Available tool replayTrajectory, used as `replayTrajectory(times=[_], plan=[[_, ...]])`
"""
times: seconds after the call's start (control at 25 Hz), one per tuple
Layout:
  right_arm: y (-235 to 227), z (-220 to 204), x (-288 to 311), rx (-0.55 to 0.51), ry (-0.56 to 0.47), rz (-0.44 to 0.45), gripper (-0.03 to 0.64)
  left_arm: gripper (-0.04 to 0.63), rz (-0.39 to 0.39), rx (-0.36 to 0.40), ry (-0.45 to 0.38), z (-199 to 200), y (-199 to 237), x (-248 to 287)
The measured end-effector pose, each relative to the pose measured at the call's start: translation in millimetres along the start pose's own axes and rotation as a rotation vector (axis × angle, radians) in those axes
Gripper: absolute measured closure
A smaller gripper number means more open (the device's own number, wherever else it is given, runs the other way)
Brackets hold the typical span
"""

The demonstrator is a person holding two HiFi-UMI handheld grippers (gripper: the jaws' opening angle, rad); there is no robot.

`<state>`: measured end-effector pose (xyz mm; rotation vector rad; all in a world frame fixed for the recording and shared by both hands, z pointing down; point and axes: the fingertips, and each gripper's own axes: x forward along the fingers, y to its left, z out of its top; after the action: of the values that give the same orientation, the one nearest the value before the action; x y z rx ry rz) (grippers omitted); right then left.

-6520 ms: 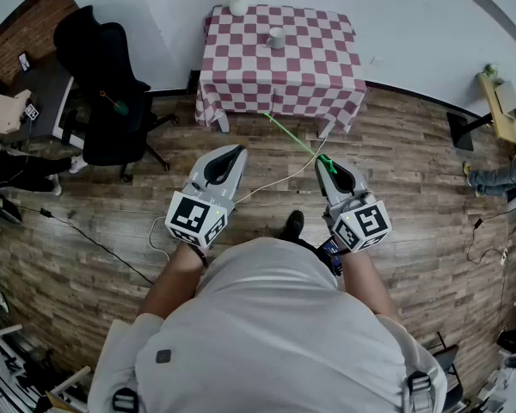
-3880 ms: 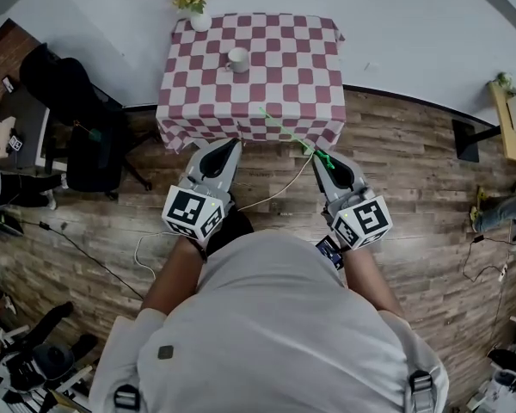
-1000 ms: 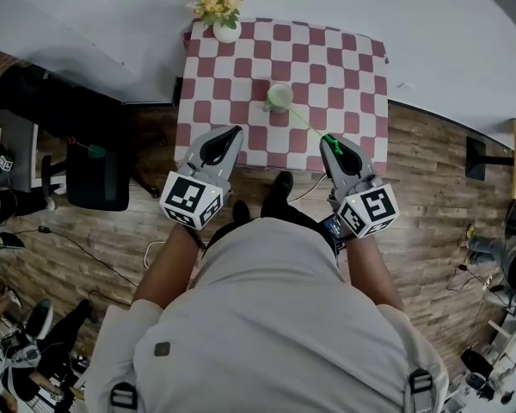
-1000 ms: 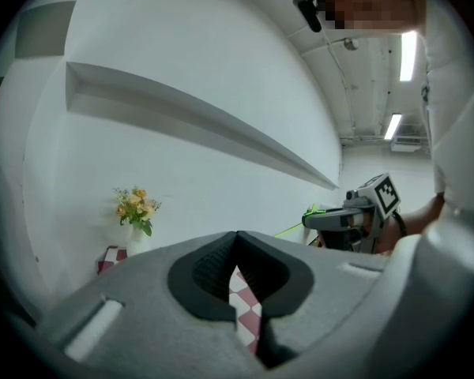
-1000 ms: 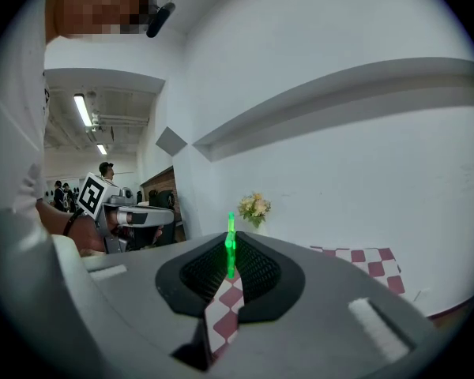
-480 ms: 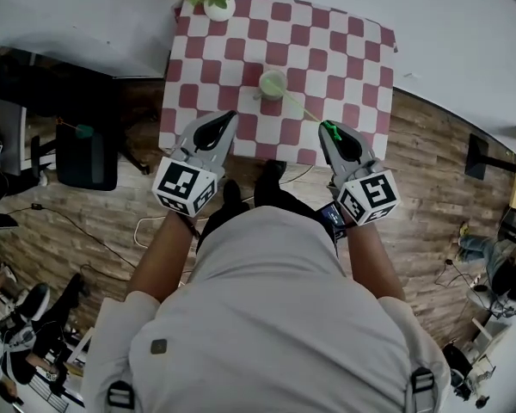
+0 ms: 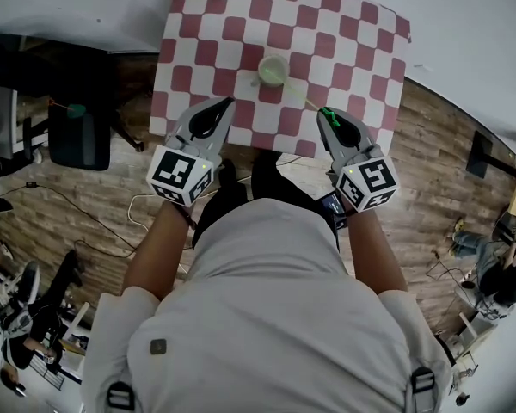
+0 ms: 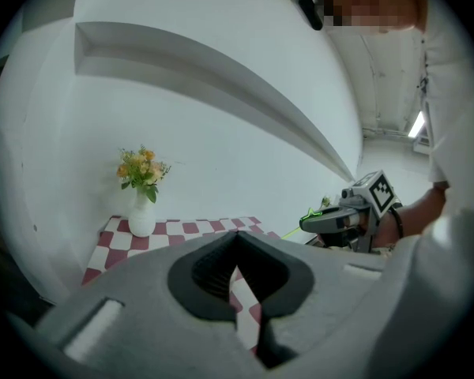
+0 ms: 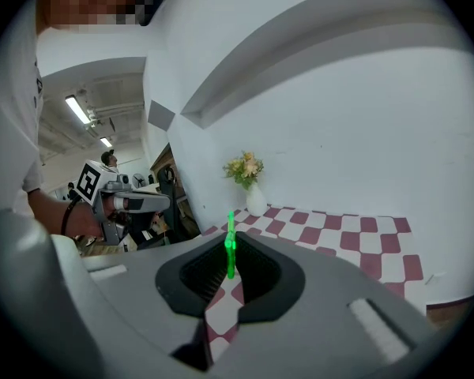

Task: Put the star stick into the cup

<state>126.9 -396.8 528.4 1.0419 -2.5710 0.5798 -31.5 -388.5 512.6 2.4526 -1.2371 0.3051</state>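
A checkered tabletop (image 7: 353, 41) lies ahead of the left hand-held gripper (image 7: 224, 101), whose jaws are pressed together on nothing. The right hand-held gripper (image 7: 325, 114) is clenched on a green stick (image 9: 230, 251), which slants toward the cup (image 7: 273, 70) just ahead, to its left.

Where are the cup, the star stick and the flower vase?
cup (image 7: 273, 70): head view, its open top.
star stick (image 9: 231, 251): right gripper view, green shaft between the jaws.
flower vase (image 8: 141, 221): left gripper view, white body.
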Motion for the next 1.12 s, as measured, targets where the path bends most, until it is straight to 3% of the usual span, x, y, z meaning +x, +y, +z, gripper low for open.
replayTrajectory(times=[0.92,1.12], plan=[[-11.1,-53.1,62.8,0.033,0.197,0.005,0.584,0.591,0.034,-0.061,0.053,-32.6,28.2,8.1],[-11.8,-56.7,66.5,0.040,0.219,-0.005,0.521,0.591,0.045,-0.063,0.045,-31.1,31.6,3.4]])
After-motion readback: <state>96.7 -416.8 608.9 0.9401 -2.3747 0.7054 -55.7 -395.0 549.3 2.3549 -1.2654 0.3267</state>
